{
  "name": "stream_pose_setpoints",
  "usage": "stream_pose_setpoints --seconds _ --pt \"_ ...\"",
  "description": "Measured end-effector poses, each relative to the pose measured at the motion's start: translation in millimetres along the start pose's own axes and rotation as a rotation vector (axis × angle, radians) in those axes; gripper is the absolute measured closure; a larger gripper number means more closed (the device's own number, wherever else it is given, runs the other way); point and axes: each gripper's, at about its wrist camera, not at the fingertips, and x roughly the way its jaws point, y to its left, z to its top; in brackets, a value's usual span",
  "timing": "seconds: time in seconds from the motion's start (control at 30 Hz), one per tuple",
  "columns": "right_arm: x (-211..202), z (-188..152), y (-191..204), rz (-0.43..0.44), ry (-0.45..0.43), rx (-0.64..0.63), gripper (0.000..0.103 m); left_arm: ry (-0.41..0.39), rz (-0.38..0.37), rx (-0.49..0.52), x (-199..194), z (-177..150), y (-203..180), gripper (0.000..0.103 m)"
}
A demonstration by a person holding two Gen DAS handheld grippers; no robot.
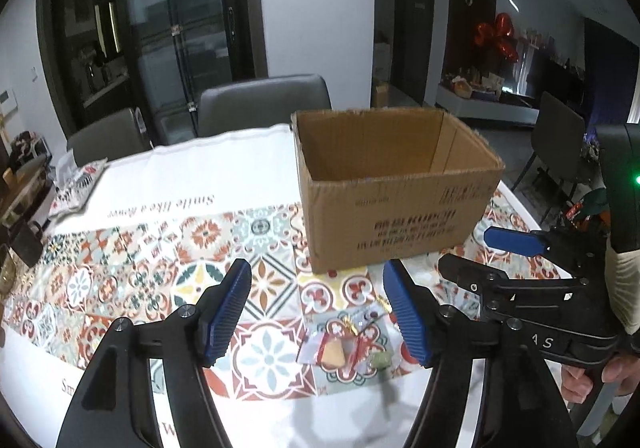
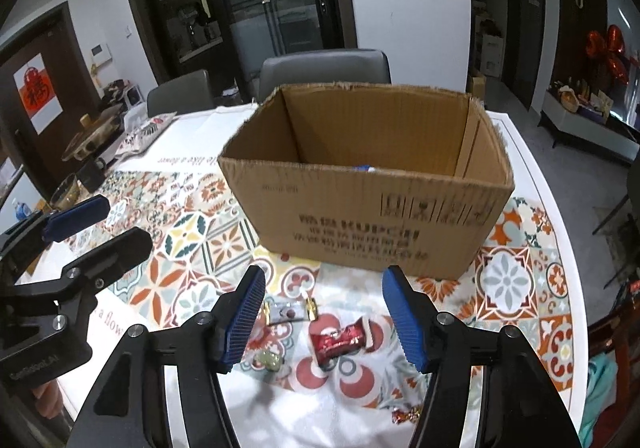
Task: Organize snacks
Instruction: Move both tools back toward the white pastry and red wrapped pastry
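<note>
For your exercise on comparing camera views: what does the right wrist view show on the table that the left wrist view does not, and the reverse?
Only the right wrist view: a red wrapped candy between the open right gripper fingers. Only the left wrist view: a clear packet with a tan snack ahead of the open left gripper. Both: the cardboard box standing on the patterned tablecloth.

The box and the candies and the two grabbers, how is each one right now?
Cardboard box: upright, top open, something small and blue inside.
Red candy: wrapped, lying on the tablecloth.
Clear-wrapped candies: lying on the cloth, untouched.
Left gripper: jaws open, holding nothing.
Right gripper: jaws open, holding nothing.
</note>
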Motion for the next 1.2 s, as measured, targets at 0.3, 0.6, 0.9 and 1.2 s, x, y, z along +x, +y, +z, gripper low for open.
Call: stream_pose_setpoints --seconds 0.3,0.6,0.9,1.2 --pt "23 -23 4 -0.002 0.079 -0.012 0.041 0.089 -0.002 -0.002 25 -25 1 0.034" --pt "47 -43 2 -0.025 0.161 -0.025 0.041 0.2 -0.019 -0.019 56 -61 1 0.034" --pt "73 -62 -5 -0.048 0.257 -0.035 0.041 0.299 -0.023 -0.012 87 -82 0 0.034" --pt "95 -67 -4 -0.063 0.323 -0.088 0.041 0.359 -0.039 -0.015 114 -88 1 0.034"
